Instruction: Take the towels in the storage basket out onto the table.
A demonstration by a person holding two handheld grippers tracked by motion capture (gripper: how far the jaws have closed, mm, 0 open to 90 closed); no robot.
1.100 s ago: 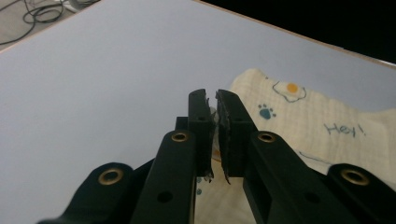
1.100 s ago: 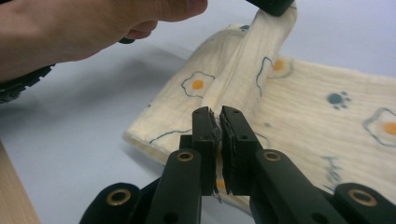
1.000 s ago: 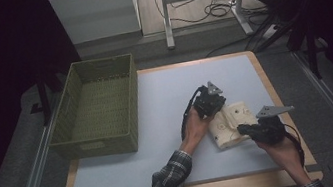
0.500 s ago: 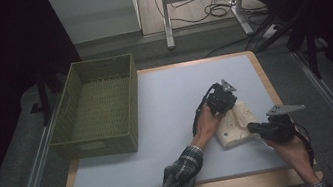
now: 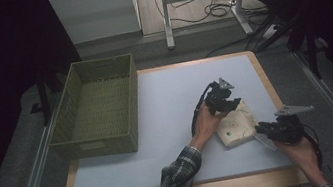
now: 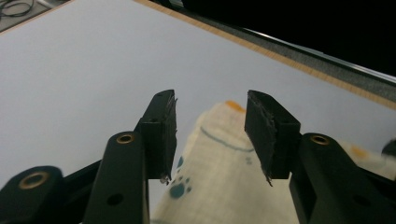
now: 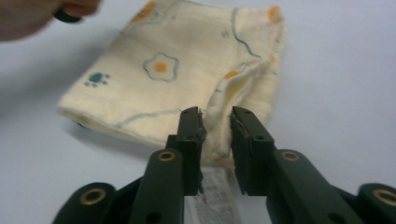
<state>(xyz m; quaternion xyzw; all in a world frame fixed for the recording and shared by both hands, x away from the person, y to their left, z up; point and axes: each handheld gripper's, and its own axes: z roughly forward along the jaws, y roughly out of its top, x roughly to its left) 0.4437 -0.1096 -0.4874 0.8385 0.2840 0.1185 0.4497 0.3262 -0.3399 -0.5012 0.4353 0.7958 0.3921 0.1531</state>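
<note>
1 folded cloth (image 5: 237,125) w/ egg print; 1 green basket (image 5: 95,104) well apart at left. L gripper (image 6: 210,135) jaws wide, holding nothing, over cloth; R gripper (image 7: 215,135) nearly closed, pinching cloth's corner.

We see a wood-edged table (image 5: 260,74) topped by a pale blue mat (image 5: 170,98); a green woven basket (image 5: 93,107) sits at its left; a folded cream cloth (image 5: 238,125) lies at its right.

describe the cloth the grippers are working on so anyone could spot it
On the pale blue table mat, look right of the green basket, between the two grippers. There lies a folded cream cloth, printed with fried eggs and blue paw marks, a white label at one corner.
</note>
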